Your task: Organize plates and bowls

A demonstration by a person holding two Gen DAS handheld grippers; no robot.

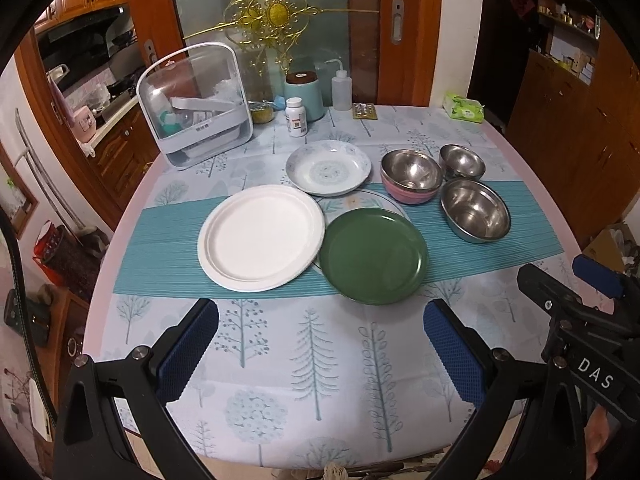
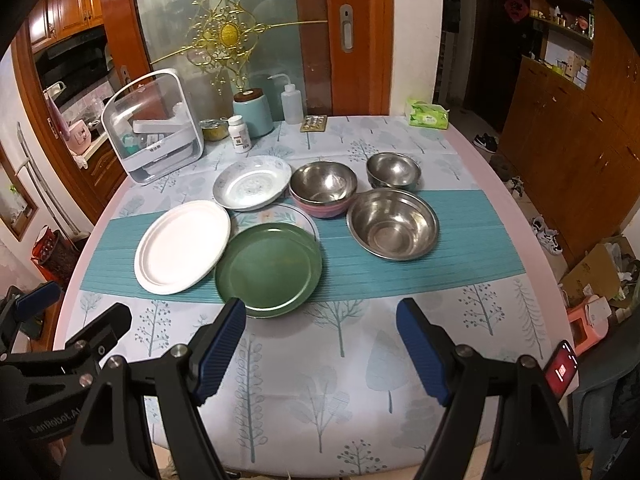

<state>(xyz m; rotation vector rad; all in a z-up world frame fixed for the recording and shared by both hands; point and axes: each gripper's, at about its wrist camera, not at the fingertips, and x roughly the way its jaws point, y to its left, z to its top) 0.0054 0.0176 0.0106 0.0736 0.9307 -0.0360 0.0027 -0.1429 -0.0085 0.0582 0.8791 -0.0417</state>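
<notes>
Steel bowl (image 2: pixel 323 185) nested in pink bowl (image 2: pixel 320 208).

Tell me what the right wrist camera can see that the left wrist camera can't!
Only the right wrist view shows sneakers on the floor, a lit red phone and a cardboard box. Only the left wrist view shows the "DAS" label on the other gripper. Both show the white plate, green plate, patterned plate, three steel bowls and the open fingers.
</notes>
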